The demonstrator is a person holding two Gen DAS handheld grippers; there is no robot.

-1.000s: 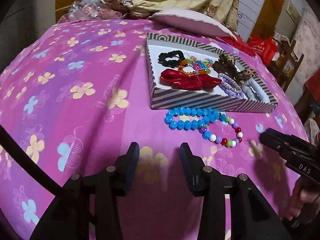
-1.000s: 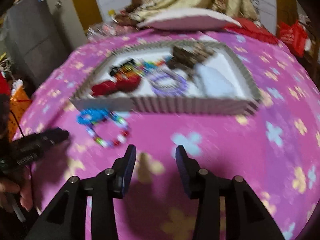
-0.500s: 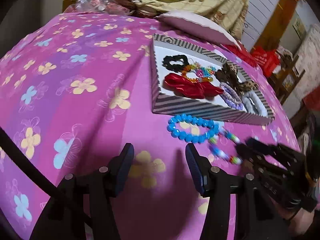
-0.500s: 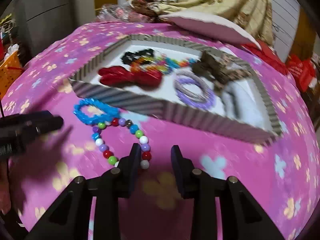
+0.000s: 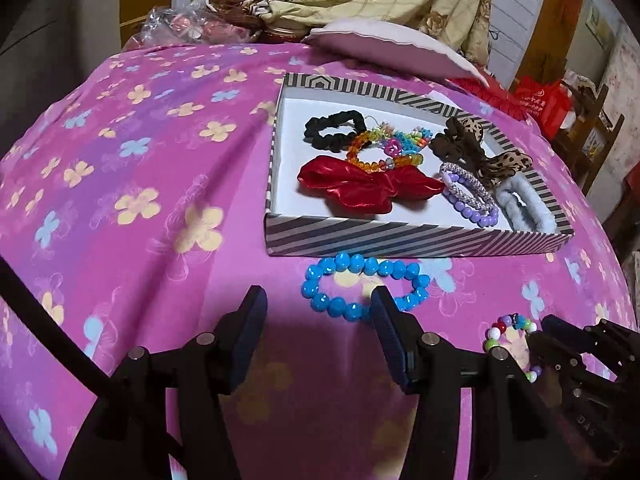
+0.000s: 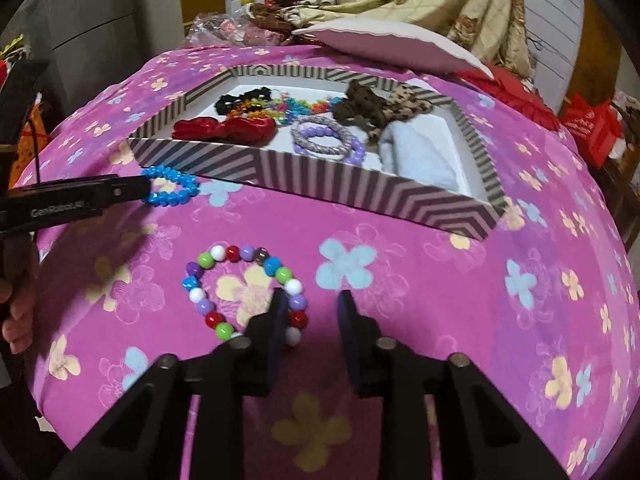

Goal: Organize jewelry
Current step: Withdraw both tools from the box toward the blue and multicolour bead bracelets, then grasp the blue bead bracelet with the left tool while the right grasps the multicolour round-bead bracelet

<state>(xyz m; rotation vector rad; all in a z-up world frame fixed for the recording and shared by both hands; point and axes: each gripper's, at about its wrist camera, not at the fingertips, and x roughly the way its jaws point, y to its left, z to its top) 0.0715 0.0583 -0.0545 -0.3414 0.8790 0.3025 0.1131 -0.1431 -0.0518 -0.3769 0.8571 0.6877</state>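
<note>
A blue bead bracelet (image 5: 362,289) (image 6: 172,186) lies on the pink flowered cover, just in front of the striped box (image 5: 400,237) (image 6: 320,178). My left gripper (image 5: 318,320) (image 6: 120,192) hovers open at its near edge, the right finger overlapping some beads. A multicoloured bead bracelet (image 6: 244,292) (image 5: 506,332) lies apart, closer to me. My right gripper (image 6: 312,312) (image 5: 560,344) is closing: the left finger stands inside the loop, the loop's right side lies between the jaws, and the right pad is clear of the beads.
The box holds a red bow (image 5: 368,188), a black scrunchie (image 5: 334,128), bead bracelets, a leopard bow (image 5: 480,152) and a pale fluffy band (image 5: 528,208). A pink pillow (image 5: 392,48) and piled cloth lie behind. Red bags (image 5: 544,100) stand off the right edge.
The multicoloured bracelet, earlier touching the blue one, now lies apart from it near the right gripper, whose jaws have narrowed around its side. The left gripper has come up to the blue bracelet.
</note>
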